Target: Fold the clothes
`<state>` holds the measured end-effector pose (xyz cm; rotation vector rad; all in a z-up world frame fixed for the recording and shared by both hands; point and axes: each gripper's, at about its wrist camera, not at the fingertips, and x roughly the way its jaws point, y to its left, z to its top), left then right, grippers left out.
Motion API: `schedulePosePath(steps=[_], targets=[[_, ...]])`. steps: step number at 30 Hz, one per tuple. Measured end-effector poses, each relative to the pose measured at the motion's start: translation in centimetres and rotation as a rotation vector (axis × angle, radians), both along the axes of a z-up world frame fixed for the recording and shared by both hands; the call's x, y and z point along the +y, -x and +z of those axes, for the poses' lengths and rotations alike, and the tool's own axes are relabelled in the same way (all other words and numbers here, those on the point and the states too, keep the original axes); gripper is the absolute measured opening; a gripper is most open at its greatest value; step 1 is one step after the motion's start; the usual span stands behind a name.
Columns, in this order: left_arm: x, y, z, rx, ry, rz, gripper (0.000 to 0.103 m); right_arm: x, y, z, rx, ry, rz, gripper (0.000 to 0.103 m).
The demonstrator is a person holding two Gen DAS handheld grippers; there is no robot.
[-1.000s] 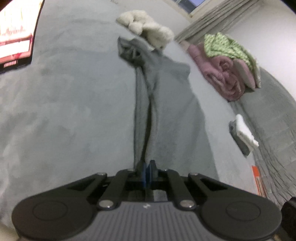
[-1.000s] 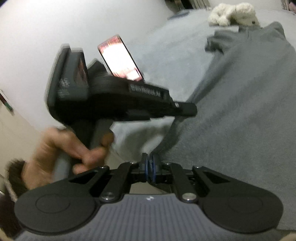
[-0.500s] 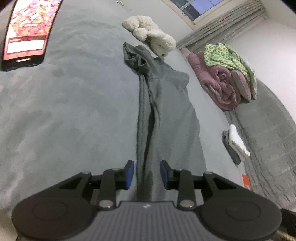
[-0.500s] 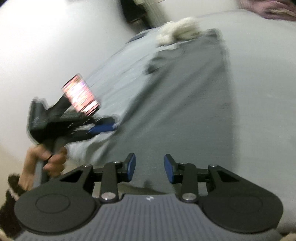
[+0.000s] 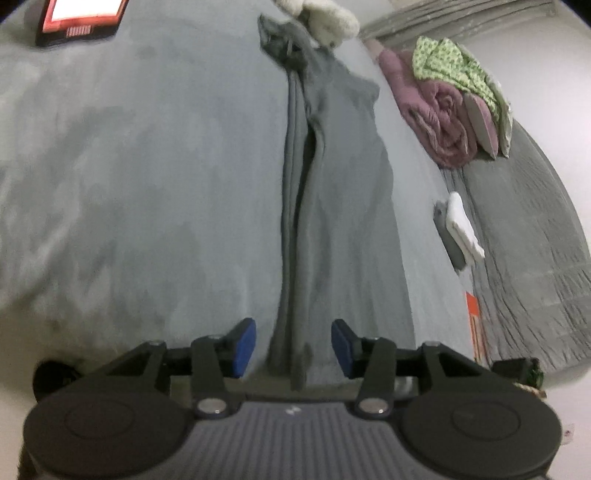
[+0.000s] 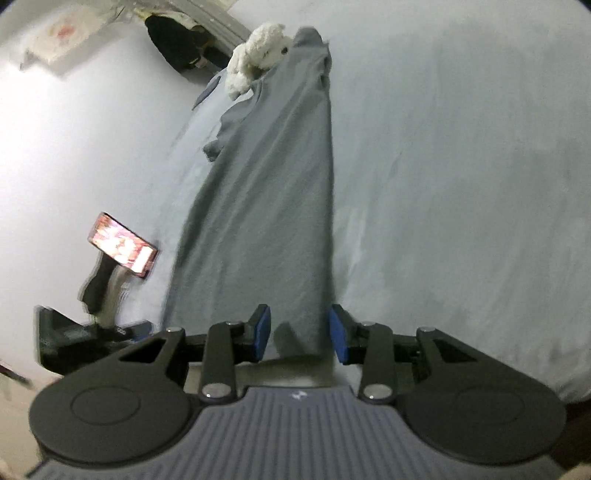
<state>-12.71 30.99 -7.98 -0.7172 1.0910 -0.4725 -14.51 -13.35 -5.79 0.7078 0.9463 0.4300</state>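
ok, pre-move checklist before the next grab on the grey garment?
1. Left gripper open: ok.
2. Right gripper open: ok.
3. Grey garment near hem between both grippers' pads: ok.
4. Garment flat: not ok, a lengthwise ridge runs down its left side.
5. Far end free: not ok, plush toy sits against it.
6. Phone off the garment: ok.

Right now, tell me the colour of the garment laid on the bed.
Dark grey garment, plain; clearest in the right wrist view.
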Motion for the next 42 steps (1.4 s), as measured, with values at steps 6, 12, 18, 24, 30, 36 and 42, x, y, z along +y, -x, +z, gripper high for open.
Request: schedulePosePath(steps=[6, 12, 18, 24, 30, 36, 42], targets=[[-0.6, 0.1, -0.9, 0.038, 0.055, -0.016, 0.047, -0.5, -0.7, -1.3, 0.047, -0.136, -0.007, 0.032], [-2.4, 1.0, -0.7, 0.031, 0.004, 0.037, 0.007, 0.2, -1.6, -1.3, 0.041, -0.129, 0.013, 0.009], [-4.1, 3.8, 2.2, -0.043, 0.098, 0.091, 0.006, -2.4, -0.9, 2.3, -0.029, -0.164, 0.012, 0.009], [-7.4, 5.9, 4.5, -0.086, 0.090, 0.028, 0.007, -5.5, 0.2, 6.3, -0.079, -0.069, 0.056, 0.009], [-10.3, 6.6, 1.7, -0.030, -0.017, -0.051, 0.007, -7.1, 1.8, 4.0, -0.007, -0.011, 0.049, 0.009], [-11.1, 6.0, 0.3, 0.003, -0.151, -0.108, 0.013, -6.5, 2.1, 0.0, 0.078, 0.051, 0.070, 0.012], [-8.9, 4.2, 3.8, -0.080, -0.153, -0.096, 0.043, -7.9, 1.0, 3.0, 0.018, 0.120, 0.072, 0.045]])
